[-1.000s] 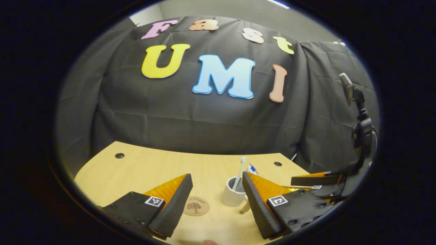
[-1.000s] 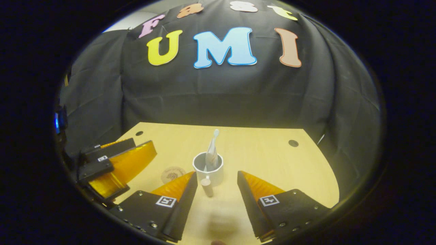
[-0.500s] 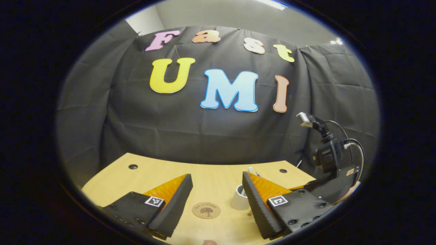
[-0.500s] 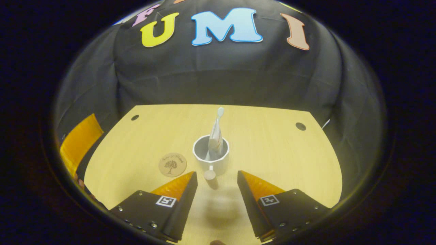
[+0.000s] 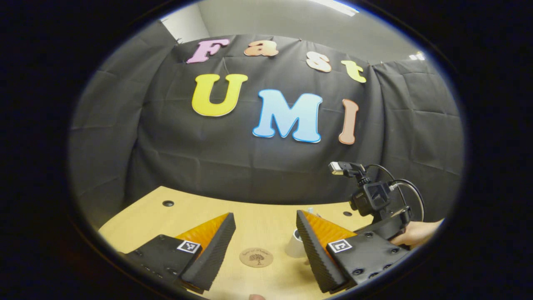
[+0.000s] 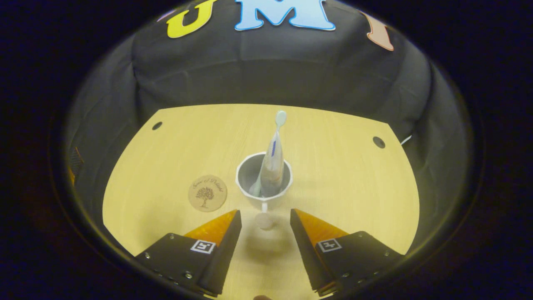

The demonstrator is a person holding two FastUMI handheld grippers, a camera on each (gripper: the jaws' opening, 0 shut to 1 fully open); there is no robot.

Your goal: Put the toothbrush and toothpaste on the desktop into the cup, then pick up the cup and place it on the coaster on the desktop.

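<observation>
A white cup (image 6: 264, 183) stands upright near the middle of the wooden desktop (image 6: 341, 175). A toothpaste tube (image 6: 272, 164) and a toothbrush (image 6: 280, 118) lean inside it. The cup's handle (image 6: 265, 219) points toward my right gripper (image 6: 265, 220), which is open with the handle between its fingertips, apart from both. A round cork coaster (image 6: 207, 193) lies left of the cup. In the left gripper view, my left gripper (image 5: 265, 223) is open above the near table edge, with the coaster (image 5: 256, 257) between its fingers and the cup (image 5: 295, 246) partly hidden behind its right finger.
Two dark cable holes (image 6: 157, 125) (image 6: 378, 142) sit near the desktop's far corners. The black cloth wall closes the back. In the left gripper view, the other gripper's body (image 5: 377, 200) and the hand (image 5: 414, 233) holding it are at the right.
My right gripper has moved up over the cup and tilted down, so the handle now sits between its fingertips. My left gripper drew back to the left and out of the right gripper view.
</observation>
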